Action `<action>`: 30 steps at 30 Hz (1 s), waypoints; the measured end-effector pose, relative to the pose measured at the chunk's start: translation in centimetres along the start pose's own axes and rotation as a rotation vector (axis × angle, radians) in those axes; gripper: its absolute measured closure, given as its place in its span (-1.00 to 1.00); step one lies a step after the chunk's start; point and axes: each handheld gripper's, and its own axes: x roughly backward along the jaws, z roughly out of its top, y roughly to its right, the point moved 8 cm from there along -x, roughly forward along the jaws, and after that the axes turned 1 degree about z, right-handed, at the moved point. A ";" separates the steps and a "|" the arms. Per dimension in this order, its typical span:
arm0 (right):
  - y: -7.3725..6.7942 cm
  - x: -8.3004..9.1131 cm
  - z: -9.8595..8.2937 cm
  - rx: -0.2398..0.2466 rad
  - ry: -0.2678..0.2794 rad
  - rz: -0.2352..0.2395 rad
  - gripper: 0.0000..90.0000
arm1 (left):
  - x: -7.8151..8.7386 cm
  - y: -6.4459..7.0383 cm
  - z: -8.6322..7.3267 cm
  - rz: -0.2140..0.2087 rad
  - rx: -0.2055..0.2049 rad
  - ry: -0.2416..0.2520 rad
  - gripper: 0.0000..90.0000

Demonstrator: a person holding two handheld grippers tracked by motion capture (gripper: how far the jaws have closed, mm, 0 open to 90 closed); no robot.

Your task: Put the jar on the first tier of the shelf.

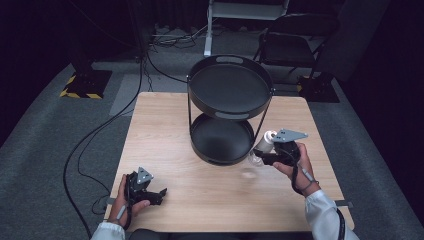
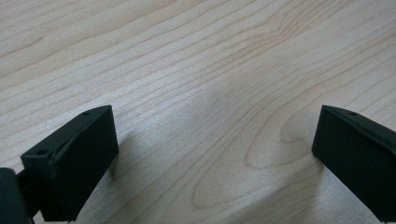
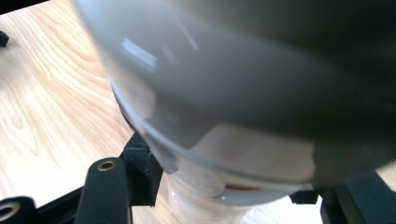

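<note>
My right gripper (image 1: pixel 263 156) is clamped on a clear, pale bottle-like container (image 1: pixel 263 144) — its body sits between the jaws and tilts up toward the two-tier black tray stand (image 1: pixel 229 107), just beside the lower tier's rim. In the right gripper view the container (image 3: pixel 243 93) looms blurred right over the jaws, so I cannot tell its exact shape. My left gripper (image 1: pixel 159 194) rests low near the front left of the wooden table (image 1: pixel 165 130), well apart from the container — its jaws stand apart over bare wood (image 2: pixel 210 93).
</note>
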 end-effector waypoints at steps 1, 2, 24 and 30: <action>0.0 -0.2 0.2 -0.001 0.001 -0.001 -0.09 | 0.0 0.0 0.0 0.000 0.000 0.000 -1.00; 0.0 -0.4 0.4 0.000 0.001 -0.003 -0.09 | 0.0 0.0 0.0 0.000 0.000 0.000 -1.00; 0.2 -3.9 3.6 -0.031 0.009 -0.025 -0.09 | 0.0 0.0 0.0 0.001 0.000 0.000 -1.00; 0.0 -5.1 4.1 -0.033 0.002 -0.026 -0.09 | 0.0 0.0 0.0 0.002 -0.001 0.001 -0.99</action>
